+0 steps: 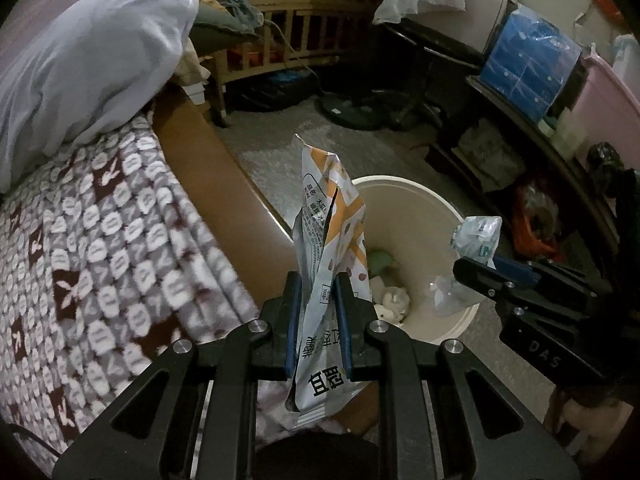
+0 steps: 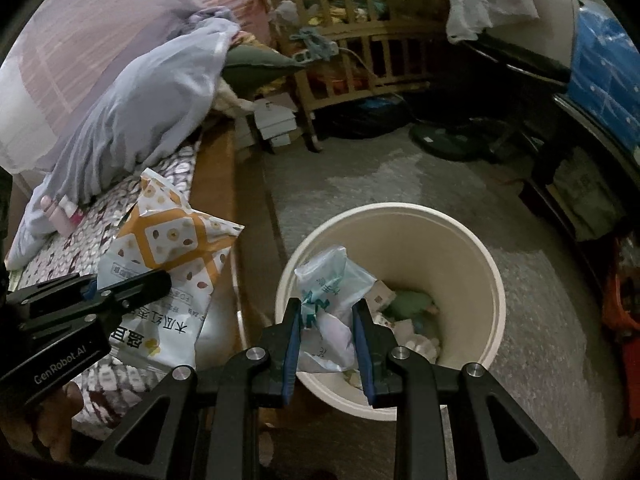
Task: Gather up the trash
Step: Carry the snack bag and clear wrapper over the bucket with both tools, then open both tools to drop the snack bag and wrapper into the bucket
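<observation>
My left gripper is shut on an orange and white snack bag that stands up between its blue pads, over the bed's edge beside the cream trash bin. In the right wrist view the same bag hangs from the left gripper left of the bin. My right gripper is shut on a crumpled clear plastic wrapper with green print, held over the bin's near rim. The left wrist view shows that wrapper in the right gripper. Paper scraps and a green lump lie inside the bin.
A bed with a patterned blanket and a lilac quilt fills the left, edged by a brown wooden frame. A pink bottle lies on the bed. A wooden crib, a fan base and cluttered shelves ring the floor.
</observation>
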`<state>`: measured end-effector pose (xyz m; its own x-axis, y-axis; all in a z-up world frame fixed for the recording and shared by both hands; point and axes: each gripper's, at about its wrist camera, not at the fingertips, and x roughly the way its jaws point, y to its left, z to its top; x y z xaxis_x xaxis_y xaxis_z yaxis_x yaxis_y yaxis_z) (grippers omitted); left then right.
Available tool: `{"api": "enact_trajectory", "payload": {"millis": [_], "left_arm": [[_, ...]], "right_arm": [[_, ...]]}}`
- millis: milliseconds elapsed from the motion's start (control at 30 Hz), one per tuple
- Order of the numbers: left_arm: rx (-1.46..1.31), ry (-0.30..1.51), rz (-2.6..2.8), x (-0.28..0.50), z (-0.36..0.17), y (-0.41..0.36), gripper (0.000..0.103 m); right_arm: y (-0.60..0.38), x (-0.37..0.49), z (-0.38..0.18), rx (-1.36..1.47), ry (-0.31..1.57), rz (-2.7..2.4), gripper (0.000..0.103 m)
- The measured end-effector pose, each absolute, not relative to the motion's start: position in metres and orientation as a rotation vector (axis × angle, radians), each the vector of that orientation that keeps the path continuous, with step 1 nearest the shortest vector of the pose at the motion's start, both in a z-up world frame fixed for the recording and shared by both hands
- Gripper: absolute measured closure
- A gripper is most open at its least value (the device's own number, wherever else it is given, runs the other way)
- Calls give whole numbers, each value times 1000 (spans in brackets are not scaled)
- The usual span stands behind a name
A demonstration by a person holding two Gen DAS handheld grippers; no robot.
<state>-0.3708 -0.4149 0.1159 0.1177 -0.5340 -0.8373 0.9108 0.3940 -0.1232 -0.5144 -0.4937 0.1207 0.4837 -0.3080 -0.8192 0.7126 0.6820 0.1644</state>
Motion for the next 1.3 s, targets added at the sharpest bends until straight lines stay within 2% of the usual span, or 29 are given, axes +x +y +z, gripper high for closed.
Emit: {"api": "enact_trajectory", "payload": {"millis": [1000, 1033, 1067, 1100, 1133, 1167, 1200, 1300], "left_arm": [[504, 981, -1158, -384, 91, -451, 87], [493, 987, -1166, -384, 91, -451, 87], [484, 996, -1174, -383, 91, -451, 84], [480, 1003, -1179, -383, 91, -452, 74], [478, 1007, -1180, -382, 91, -451, 66], [470, 1010, -1179, -381, 92, -450, 50], [452, 1010, -1179, -379, 92, -448, 43], [436, 1011, -1172, -376, 95, -443, 43]], "right_arm": [[-518, -526, 100, 592, 877, -703, 79], [-519, -526, 99, 590, 880, -715, 69], [-520, -526, 99, 587, 881, -733, 61], [-520, -527, 99, 588, 880, -744, 51], [-521, -529, 99, 597, 871, -748, 48], [-522, -531, 100, 607, 863, -747, 48], [-522, -533, 100, 617, 857, -748, 48], [-521, -535, 101, 621, 859, -756, 48]]}}
